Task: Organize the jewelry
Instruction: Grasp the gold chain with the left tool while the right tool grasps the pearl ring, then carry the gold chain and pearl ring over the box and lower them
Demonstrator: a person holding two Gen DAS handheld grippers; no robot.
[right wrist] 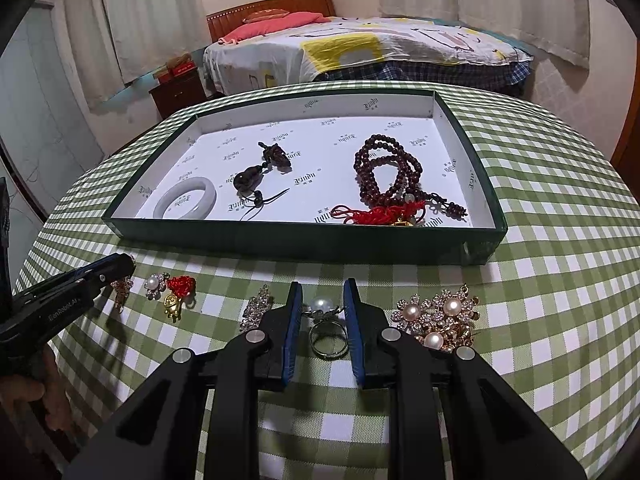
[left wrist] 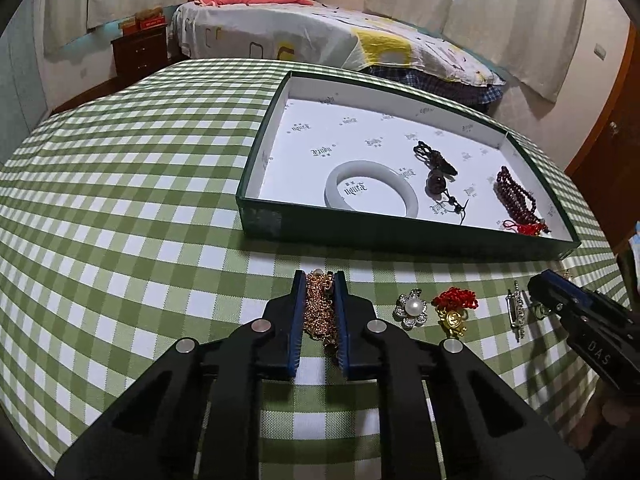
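My left gripper (left wrist: 320, 276) is shut on a gold chain necklace (left wrist: 320, 308) lying on the green checked tablecloth; it also shows in the right wrist view (right wrist: 120, 266). My right gripper (right wrist: 322, 286) straddles a pearl ring (right wrist: 326, 326), jaws close around it but with small gaps; it also shows in the left wrist view (left wrist: 538, 284). The green box (right wrist: 280, 236) with white lining holds a white jade bangle (right wrist: 185, 199), a dark pendant on a cord (right wrist: 250, 178) and dark red prayer beads (right wrist: 384, 168).
On the cloth before the box lie a pearl flower brooch (left wrist: 412, 308), a red-knot gold charm (left wrist: 454, 308), a crystal bar pin (left wrist: 516, 310), a crystal clip (right wrist: 256, 310) and a gold pearl brooch cluster (right wrist: 438, 316). A bed stands beyond the table.
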